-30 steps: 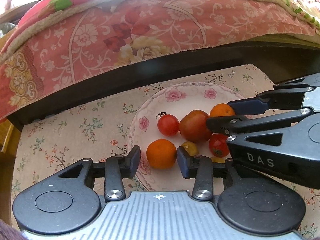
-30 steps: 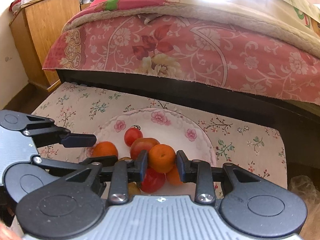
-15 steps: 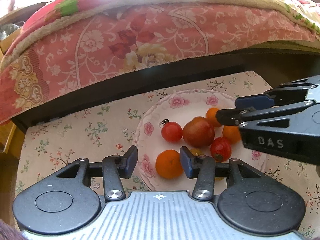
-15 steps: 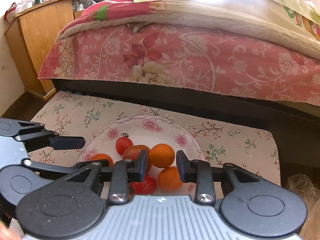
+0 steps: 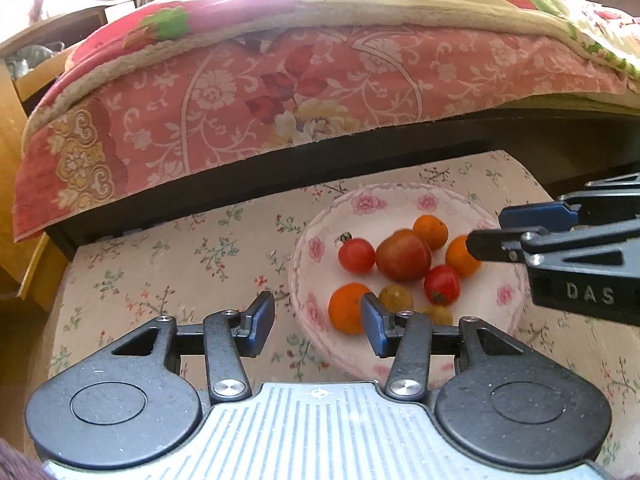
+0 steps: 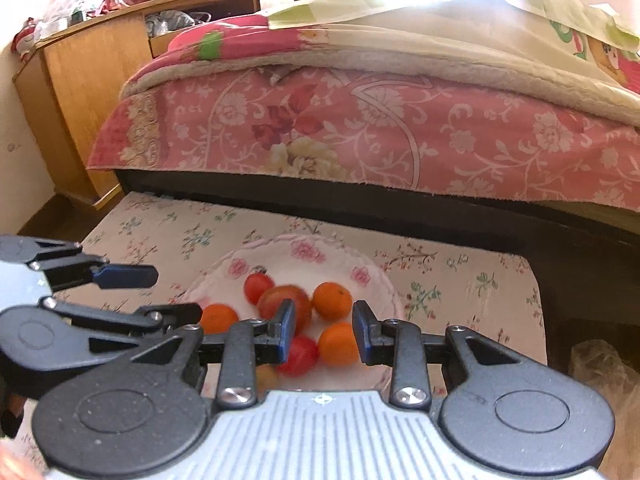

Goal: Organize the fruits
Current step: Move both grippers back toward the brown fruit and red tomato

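Hovering above the plate (image 5: pixel 404 196) of fruit, left gripper (image 5: pixel 318 322) and right gripper (image 6: pixel 323 332) are both showing wide, empty jaws.

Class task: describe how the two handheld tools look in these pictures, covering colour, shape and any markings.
Both the left tool and the right tool have black linkage arms with silver screws, round black discs, a ribbed grey body and blue finger pads. White "DAS" lettering marks the right tool's side.
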Demonstrator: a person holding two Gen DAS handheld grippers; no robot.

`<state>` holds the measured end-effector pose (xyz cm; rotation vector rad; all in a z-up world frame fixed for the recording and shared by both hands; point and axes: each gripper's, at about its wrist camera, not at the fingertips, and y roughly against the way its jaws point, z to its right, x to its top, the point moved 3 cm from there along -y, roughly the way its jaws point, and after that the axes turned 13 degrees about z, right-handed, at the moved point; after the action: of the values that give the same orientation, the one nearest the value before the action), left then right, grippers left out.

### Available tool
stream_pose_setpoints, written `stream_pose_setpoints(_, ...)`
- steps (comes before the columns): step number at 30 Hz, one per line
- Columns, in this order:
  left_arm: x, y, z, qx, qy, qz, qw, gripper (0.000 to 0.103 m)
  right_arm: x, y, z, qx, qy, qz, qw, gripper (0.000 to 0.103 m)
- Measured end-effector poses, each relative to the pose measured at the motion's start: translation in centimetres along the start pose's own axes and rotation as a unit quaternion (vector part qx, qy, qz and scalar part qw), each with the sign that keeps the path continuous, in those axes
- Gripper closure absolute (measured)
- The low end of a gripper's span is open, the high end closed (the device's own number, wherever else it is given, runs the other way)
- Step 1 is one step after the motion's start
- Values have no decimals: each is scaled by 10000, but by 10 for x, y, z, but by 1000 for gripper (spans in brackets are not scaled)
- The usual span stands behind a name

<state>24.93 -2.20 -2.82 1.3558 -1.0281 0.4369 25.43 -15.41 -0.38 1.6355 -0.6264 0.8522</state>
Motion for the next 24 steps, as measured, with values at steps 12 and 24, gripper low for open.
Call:
stream_pose_setpoints(12, -30, 40, -16, -48, -50, -199, 9998, 43, -41, 37, -57, 614, 108, -307, 9976, 68)
stream_pose_setpoints(24, -53, 45, -29, -268, -71, -402, 9988, 42, -68, 6, -76, 761, 268, -730, 9941, 68)
